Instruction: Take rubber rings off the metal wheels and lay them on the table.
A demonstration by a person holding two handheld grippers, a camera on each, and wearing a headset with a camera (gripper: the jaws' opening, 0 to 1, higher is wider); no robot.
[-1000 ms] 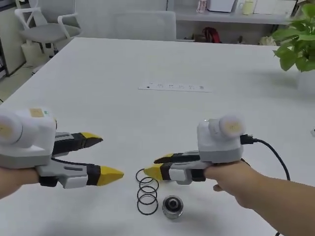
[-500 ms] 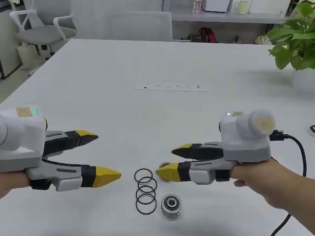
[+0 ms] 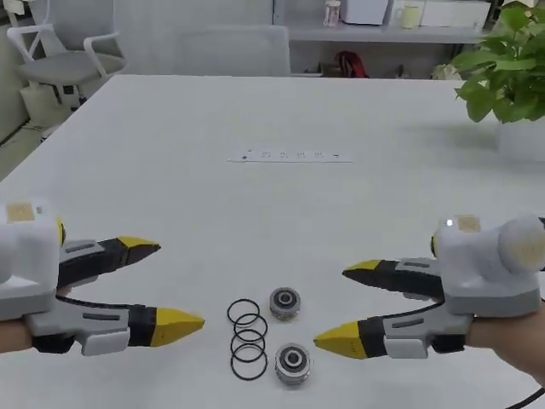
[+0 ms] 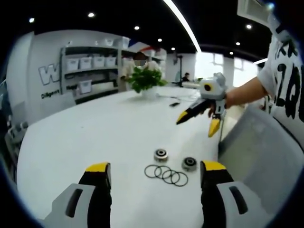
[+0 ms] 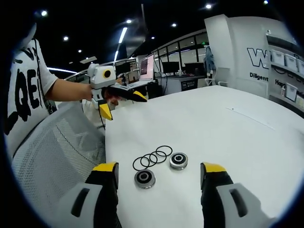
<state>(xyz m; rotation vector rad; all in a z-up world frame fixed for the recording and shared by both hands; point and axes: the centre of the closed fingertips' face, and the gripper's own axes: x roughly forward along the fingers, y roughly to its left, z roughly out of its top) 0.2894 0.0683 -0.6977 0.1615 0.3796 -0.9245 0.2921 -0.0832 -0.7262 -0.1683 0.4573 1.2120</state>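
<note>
Right, the four rubber rings (image 3: 248, 336) lie flat on the table (image 3: 281, 204) in one overlapping chain, midway between your grippers. The two metal wheels sit just beside the chain on its right, lying flat with the bore up: the far wheel (image 3: 284, 302) by the chain's far end, the near wheel (image 3: 292, 361) by its near end.

I can't tell whether either wheel has a ring left in its groove. It's too small to read.

Handling, by my estimate:
- The rings look thin, soft and light. Expect them to stretch, flop, and cling to a jaw tip.
- The wheels look dense and smooth, so they'll likely skid if you nudge them sideways.
- If a ring remains, pinch the wheel across its rim with one gripper, hook the ring's edge with a single tip of the other and peel outward.

The left gripper (image 3: 179, 284) has its jaws spread wide and holds nothing, with its tips aimed at the chain. The right gripper (image 3: 330, 307) is the same, wide and empty, just right of the wheels. Neither touches anything.
</note>
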